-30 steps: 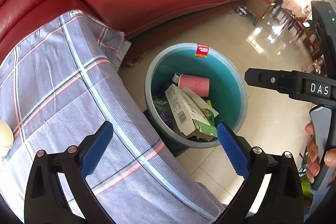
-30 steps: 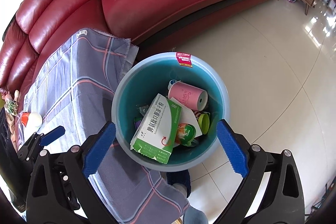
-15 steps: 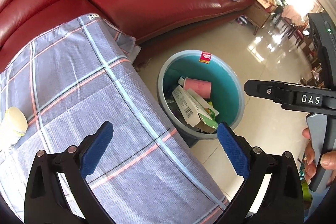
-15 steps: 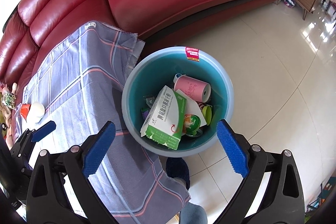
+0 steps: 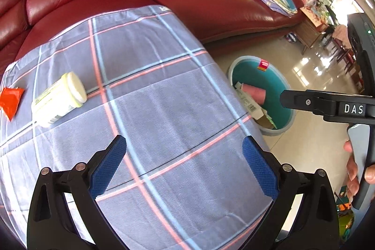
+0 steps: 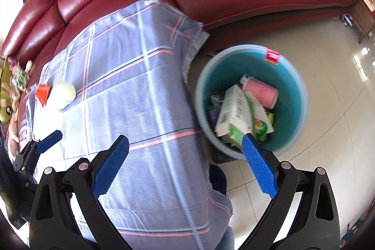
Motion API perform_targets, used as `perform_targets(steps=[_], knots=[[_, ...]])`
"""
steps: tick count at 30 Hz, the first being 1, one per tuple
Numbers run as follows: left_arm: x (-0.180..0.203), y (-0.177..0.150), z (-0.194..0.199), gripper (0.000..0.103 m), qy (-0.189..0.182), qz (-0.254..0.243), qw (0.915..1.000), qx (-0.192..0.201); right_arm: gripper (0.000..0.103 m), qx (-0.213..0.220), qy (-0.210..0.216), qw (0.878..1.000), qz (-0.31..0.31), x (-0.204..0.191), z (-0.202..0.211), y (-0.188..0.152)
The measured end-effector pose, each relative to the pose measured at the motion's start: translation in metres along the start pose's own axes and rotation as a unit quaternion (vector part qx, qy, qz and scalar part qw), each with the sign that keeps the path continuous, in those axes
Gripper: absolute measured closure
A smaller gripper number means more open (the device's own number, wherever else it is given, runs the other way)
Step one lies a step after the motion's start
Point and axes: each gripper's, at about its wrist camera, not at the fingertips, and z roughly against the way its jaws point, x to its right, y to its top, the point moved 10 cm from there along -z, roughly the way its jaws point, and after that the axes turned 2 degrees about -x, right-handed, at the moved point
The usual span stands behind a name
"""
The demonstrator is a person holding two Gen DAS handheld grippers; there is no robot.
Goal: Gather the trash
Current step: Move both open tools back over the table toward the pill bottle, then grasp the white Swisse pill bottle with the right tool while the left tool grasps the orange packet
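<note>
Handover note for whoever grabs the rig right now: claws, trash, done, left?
Left claw: open, empty, above the checked tablecloth.
Right claw: open, empty, over the cloth's edge beside the teal bin.
Done: green-white box, pink roll and other scraps lie in the bin.
Left: white jar on its side and orange wrapper on the cloth.

- My left gripper (image 5: pixel 184 164): black frame, blue textured pads (image 5: pixel 108 165), silver screws at the joints.
- My right gripper (image 6: pixel 185 164): the same black and blue build, with "DAS" printed white on its side.
</note>
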Motion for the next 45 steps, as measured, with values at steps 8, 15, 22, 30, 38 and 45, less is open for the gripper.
perform_targets(steps=[8, 15, 22, 30, 38, 45], knots=[[-0.096, -0.036, 0.023, 0.004, 0.036, 0.06, 0.9975, 0.008, 0.01, -0.034, 0.019, 0.997, 0.069, -0.102, -0.032, -0.011], [-0.173, -0.062, 0.039, 0.004, 0.058, 0.115, 0.9916, 0.01, 0.01, -0.078, 0.059, 0.992, 0.08, -0.19, -0.064, -0.013], [-0.23, -0.074, 0.046, 0.004, 0.074, 0.148, 0.9861, 0.011, 0.014, -0.085, 0.05, 0.992, 0.083, -0.255, -0.091, -0.002], [-0.275, -0.08, 0.047, 0.004, 0.083, 0.174, 0.9812, 0.009, 0.041, -0.111, 0.078, 0.991, 0.001, -0.286, -0.119, 0.017], [-0.298, -0.082, 0.045, 0.004, 0.086, 0.179, 0.9801, 0.004, 0.044, -0.101, 0.079, 0.992, -0.012, -0.303, -0.127, 0.04], [-0.315, -0.08, 0.043, 0.004, 0.09, 0.183, 0.9789, 0.005, 0.042, -0.102, 0.079, 0.992, -0.005, -0.321, -0.137, 0.065]])
